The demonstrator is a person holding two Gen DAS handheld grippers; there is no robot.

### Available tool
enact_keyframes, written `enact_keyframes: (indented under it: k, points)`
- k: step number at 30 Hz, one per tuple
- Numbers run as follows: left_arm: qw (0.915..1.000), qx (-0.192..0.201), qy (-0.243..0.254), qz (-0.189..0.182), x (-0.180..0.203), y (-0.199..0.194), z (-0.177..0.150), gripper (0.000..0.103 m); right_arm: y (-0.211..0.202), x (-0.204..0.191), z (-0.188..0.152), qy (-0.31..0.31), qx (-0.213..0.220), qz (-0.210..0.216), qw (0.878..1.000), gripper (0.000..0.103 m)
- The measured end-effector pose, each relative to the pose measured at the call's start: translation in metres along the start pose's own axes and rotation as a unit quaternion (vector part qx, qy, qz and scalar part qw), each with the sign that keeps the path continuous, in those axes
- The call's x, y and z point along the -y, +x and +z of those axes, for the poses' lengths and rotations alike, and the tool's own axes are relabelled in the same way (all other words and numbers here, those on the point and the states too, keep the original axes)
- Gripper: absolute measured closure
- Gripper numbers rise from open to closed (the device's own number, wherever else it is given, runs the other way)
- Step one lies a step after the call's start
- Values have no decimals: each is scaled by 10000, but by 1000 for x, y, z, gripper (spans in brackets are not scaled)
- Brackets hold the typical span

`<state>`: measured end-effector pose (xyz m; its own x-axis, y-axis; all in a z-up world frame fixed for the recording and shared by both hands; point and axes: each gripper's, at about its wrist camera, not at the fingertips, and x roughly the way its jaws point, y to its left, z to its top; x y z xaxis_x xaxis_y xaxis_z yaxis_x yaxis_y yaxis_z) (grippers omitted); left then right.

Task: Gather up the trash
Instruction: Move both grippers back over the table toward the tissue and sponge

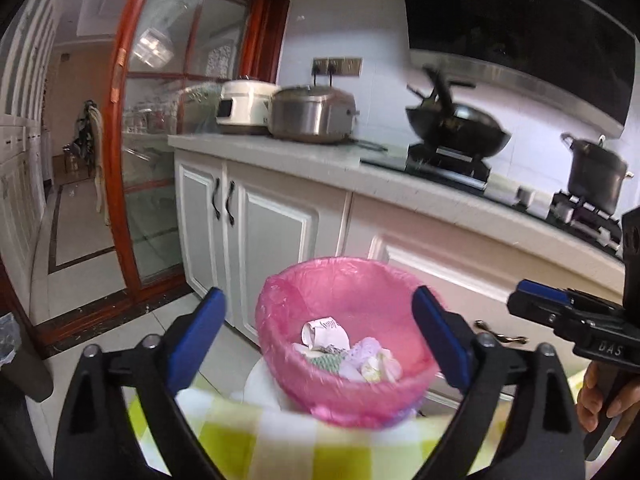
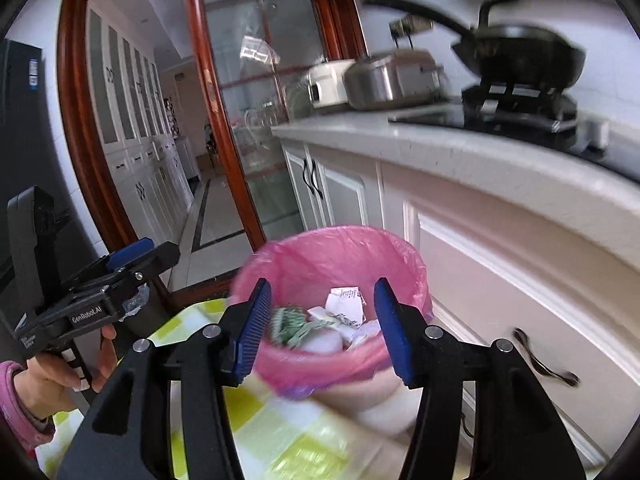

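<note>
Pink plastic lines the trash bin (image 1: 344, 344), which stands beside the white cabinets (image 1: 276, 236) with crumpled paper scraps (image 1: 340, 348) lying at its bottom. Left gripper (image 1: 320, 340) hangs over it with blue pads spread wide and nothing between them; the right gripper (image 2: 322, 328) is likewise parted and empty, framing the bin's near rim. At two o'clock a black wok (image 1: 456, 128) sits on the stove, and a steel cooker (image 1: 312, 114) at twelve. Yellow-checked cloth (image 1: 280, 440), blurred, seems to lie under the bin.
</note>
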<state>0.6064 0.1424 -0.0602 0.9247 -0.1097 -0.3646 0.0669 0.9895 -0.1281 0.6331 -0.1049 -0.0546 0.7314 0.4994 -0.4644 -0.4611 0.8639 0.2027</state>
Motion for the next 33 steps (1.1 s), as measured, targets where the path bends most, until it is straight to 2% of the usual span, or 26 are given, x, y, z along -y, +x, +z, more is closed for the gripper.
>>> enact_keyframes:
  k: [2, 5, 7, 11, 16, 23, 28, 33]
  points:
    - [9998, 174, 1, 56, 6, -37, -1, 5, -29, -12, -7, -39, 61, -35, 10000, 48]
    - [9995, 242, 172, 55, 22, -87, -10, 5, -70, -34, -23, -147, 109, -129, 9997, 40]
    - [9992, 271, 291, 76, 33, -114, -20, 5, -95, -48, -36, -223, 149, -225, 9994, 39]
    - [9991, 287, 294, 44, 47, -163, -39, 4, -147, -71, -66, -180, 203, -310, 9992, 33]
    - [9996, 229, 191, -6, 54, -217, -66, 4, -193, -84, -103, 26, 171, -468, 9988, 31]
    - [9998, 81, 180, 48, 61, -260, -111, 5, -220, -103, -153, 125, -27, -644, 9978, 30]
    - [9999, -59, 96, 90, 63, -269, -140, 5, -226, -111, -188, 272, -186, -792, 9963, 30]
    - [9997, -246, -32, 70, 59, -270, -158, 5, -218, -109, -207, 485, -369, -868, 9944, 30]
